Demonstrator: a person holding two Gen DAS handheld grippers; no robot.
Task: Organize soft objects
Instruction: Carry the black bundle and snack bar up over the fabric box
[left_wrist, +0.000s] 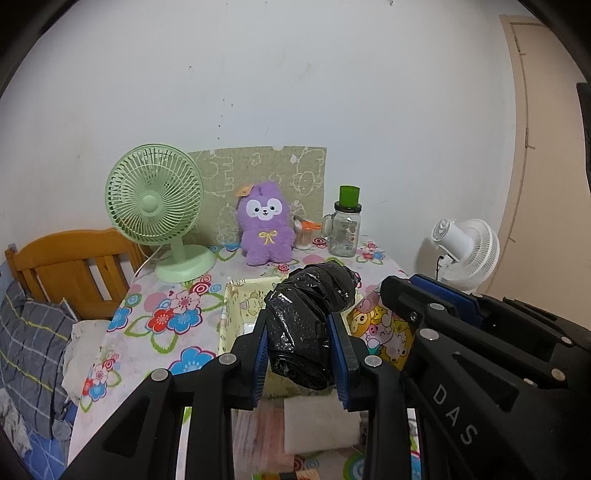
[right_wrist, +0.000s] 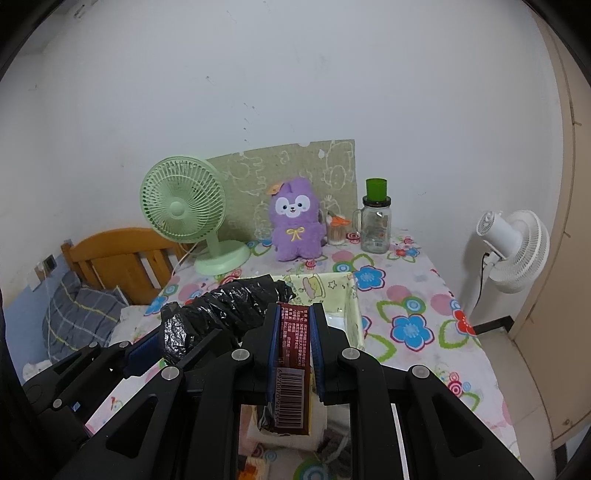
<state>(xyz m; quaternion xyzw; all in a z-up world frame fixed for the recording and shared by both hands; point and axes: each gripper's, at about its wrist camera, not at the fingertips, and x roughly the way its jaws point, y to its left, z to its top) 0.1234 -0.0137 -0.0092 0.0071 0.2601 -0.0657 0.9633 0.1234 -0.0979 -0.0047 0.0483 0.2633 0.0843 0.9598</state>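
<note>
My left gripper (left_wrist: 301, 350) is shut on a crumpled black plastic bag roll (left_wrist: 308, 317) and holds it above a pale yellow fabric storage box (left_wrist: 240, 302) on the flowered table. The roll also shows in the right wrist view (right_wrist: 225, 314), reaching from the left. My right gripper (right_wrist: 294, 349) is shut on a flat brown packet with a barcode (right_wrist: 291, 365), held over the same yellow box (right_wrist: 351, 310). The right gripper's body (left_wrist: 480, 332) shows in the left wrist view with a colourful cartoon packet (left_wrist: 380, 332) beyond it. A purple plush toy (left_wrist: 264, 225) sits upright at the back of the table.
A green desk fan (left_wrist: 159, 210) stands back left, a glass jar with a green cap (left_wrist: 347, 225) and a small cotton-swab tub (left_wrist: 304, 236) back right. A white floor fan (right_wrist: 513, 247) stands right of the table. A wooden bed headboard (left_wrist: 70, 266) and grey bedding lie left.
</note>
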